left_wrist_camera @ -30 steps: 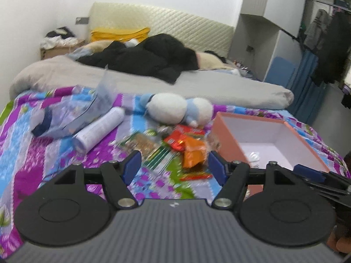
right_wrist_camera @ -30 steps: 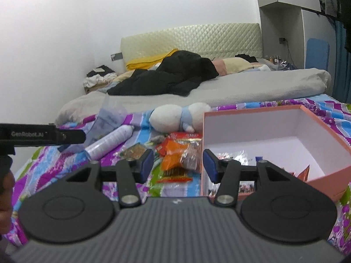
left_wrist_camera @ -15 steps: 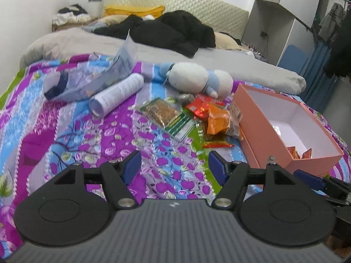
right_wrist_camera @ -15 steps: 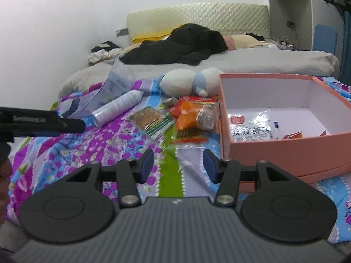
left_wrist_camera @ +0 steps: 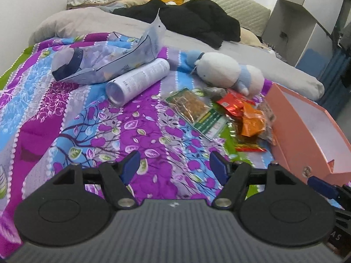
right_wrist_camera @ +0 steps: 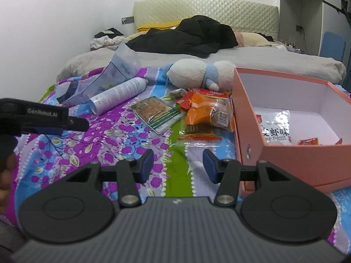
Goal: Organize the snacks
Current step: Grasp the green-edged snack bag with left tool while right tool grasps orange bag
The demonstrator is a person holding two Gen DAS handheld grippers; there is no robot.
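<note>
A pile of snack packets lies on the purple floral bedspread: a green-edged packet [left_wrist_camera: 194,109] [right_wrist_camera: 156,112], an orange packet [left_wrist_camera: 251,121] [right_wrist_camera: 200,111] and red ones [left_wrist_camera: 230,105]. An open pink box [left_wrist_camera: 307,129] [right_wrist_camera: 248,118] stands right of the pile, holding a white shrimp-flavour bag [right_wrist_camera: 274,127] and small red packets [right_wrist_camera: 308,141]. My left gripper [left_wrist_camera: 175,166] is open and empty, above the bedspread short of the pile. My right gripper [right_wrist_camera: 178,164] is open and empty, in front of the pile by the box's near corner.
A white spray can [left_wrist_camera: 138,81] [right_wrist_camera: 118,94], a clear plastic bag [left_wrist_camera: 105,54] [right_wrist_camera: 105,79] and a white-and-blue plush toy [left_wrist_camera: 228,72] [right_wrist_camera: 197,74] lie behind the snacks. Black clothes [right_wrist_camera: 188,36] and a grey duvet lie further back. The left gripper's arm [right_wrist_camera: 41,118] crosses the right view's left side.
Both grippers have tilted downward and moved nearer the bedspread, so the snacks and box look closer. Both stay open and empty.
</note>
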